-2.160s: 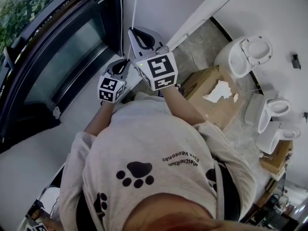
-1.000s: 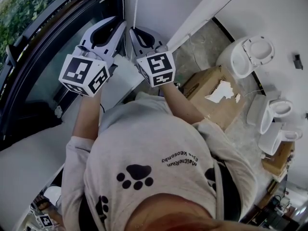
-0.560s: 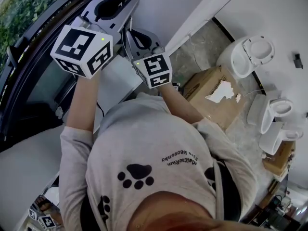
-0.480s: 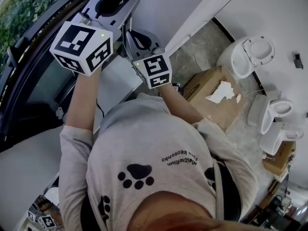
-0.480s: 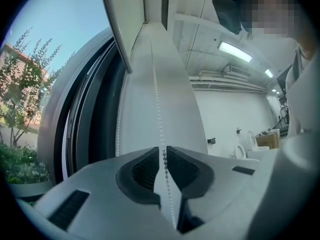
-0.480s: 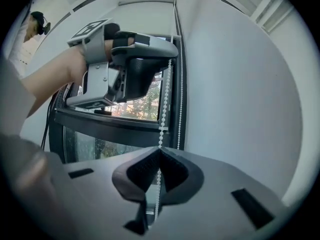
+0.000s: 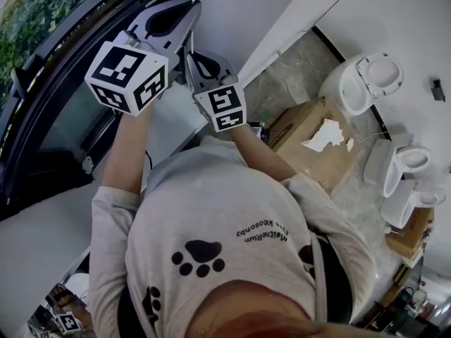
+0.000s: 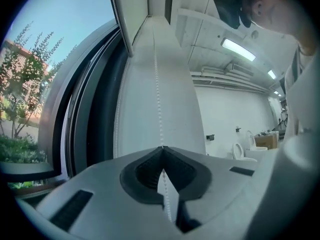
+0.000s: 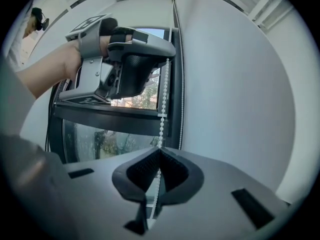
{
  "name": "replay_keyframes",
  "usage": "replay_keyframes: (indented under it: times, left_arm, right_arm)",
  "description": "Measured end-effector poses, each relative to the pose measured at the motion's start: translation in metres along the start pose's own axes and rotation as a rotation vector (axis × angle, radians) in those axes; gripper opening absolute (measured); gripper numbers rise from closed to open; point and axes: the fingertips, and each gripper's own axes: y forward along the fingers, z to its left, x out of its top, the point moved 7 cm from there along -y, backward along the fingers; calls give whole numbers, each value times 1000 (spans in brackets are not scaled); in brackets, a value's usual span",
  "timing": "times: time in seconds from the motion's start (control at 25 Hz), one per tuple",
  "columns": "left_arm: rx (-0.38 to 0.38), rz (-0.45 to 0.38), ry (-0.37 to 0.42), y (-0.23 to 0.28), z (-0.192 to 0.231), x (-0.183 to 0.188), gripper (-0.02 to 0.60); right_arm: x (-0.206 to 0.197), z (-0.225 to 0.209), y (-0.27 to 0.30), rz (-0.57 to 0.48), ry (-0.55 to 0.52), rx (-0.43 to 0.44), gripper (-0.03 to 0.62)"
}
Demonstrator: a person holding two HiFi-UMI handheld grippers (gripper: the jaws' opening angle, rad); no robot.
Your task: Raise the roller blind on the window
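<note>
- Left gripper jaws, just closed, clamp the chain, which runs vertically up the frame centre.
- Right gripper clamps it lower, beneath the left.

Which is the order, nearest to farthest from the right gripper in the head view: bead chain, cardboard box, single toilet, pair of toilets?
From the right gripper:
1. bead chain, in its jaws
2. cardboard box, floor, centre right
3. single toilet, upper right
4. pair of toilets, right edge
</note>
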Motion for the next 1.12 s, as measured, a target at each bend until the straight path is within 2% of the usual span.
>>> replay_keyframes:
  times: [0.52,0.76,1.12]
  left_arm:
    - [41,-3,-78,-11,-17,-76,9]
    - [86,29,-119,-17,-25,-116,9]
    - [137,46,-132,-16,-32,-143,9]
  right_arm:
    - [-69,14,-2,112,19,15,9]
    - [-107,17,-6,183,11,43,9]
    - [-130,8,-3,258,-25,98,9]
